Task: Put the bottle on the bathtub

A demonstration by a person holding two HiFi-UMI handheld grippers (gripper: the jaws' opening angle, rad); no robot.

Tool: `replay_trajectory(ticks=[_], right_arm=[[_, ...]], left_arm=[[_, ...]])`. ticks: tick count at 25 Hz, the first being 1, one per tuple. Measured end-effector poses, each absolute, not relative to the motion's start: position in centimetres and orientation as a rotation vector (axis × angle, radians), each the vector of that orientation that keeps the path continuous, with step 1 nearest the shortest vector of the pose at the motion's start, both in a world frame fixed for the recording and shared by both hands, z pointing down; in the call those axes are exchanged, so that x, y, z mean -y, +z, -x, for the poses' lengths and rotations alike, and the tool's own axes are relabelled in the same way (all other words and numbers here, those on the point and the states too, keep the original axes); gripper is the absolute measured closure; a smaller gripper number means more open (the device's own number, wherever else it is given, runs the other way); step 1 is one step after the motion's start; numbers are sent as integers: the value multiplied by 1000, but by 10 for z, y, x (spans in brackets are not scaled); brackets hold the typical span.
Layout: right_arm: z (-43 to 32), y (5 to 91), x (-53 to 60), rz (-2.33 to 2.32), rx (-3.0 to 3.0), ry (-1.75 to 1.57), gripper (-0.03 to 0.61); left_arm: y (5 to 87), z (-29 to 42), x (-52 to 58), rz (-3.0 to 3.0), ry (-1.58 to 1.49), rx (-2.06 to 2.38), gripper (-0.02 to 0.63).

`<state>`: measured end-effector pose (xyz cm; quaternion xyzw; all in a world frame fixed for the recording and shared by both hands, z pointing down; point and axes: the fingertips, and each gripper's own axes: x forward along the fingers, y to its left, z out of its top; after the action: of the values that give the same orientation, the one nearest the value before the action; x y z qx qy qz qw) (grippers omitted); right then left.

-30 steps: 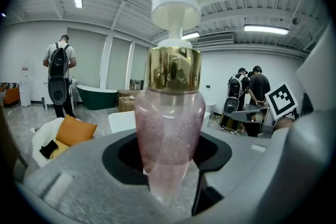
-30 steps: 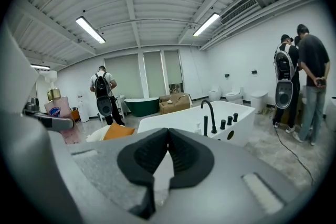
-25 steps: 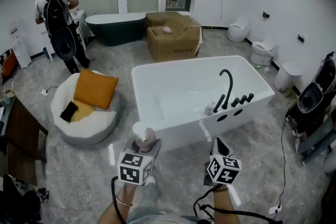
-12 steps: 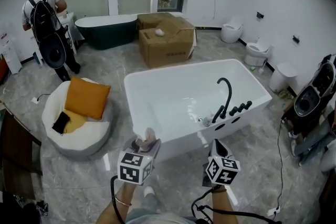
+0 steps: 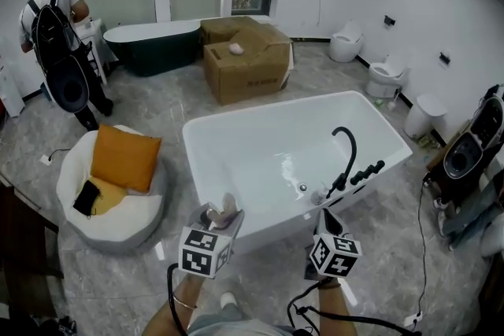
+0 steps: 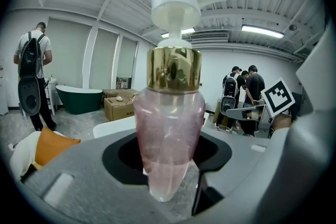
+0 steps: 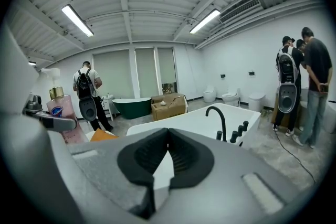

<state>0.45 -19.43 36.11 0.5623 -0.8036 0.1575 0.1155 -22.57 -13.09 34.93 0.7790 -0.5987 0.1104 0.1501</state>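
At lower centre, the left tool (image 5: 217,214) grasps the upright bottle (image 6: 169,134), the bathtub (image 5: 268,108) rim just above; right tool (image 5: 328,223) clenched, empty.

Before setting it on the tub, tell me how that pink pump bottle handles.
The pump bottle looks rigid and glossy, probably slippery. It seems full of pink liquid, likely hefty. Its tall pump head may make it tippy on the bathtub rim.

Orange cushion (image 5: 124,159) on white beanbag (image 5: 130,218); cardboard box (image 5: 246,67) beside dark green tub (image 5: 150,47); person with backpack (image 5: 53,21) far left.
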Motion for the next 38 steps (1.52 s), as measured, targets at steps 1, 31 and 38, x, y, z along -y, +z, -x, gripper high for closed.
replay_trajectory(ticks=[1,31,38], right_arm=[[0,362,199,-1652,2349,460,575],[-31,465,281,-1613,2244,621,575],[-45,538,277,-1620,2176,744,575]], left_arm=[[351,230,137,-2243,323,1715,380],[460,185,226,-2265,428,1571,380],[531,165,220,-2230,476,1517,380]])
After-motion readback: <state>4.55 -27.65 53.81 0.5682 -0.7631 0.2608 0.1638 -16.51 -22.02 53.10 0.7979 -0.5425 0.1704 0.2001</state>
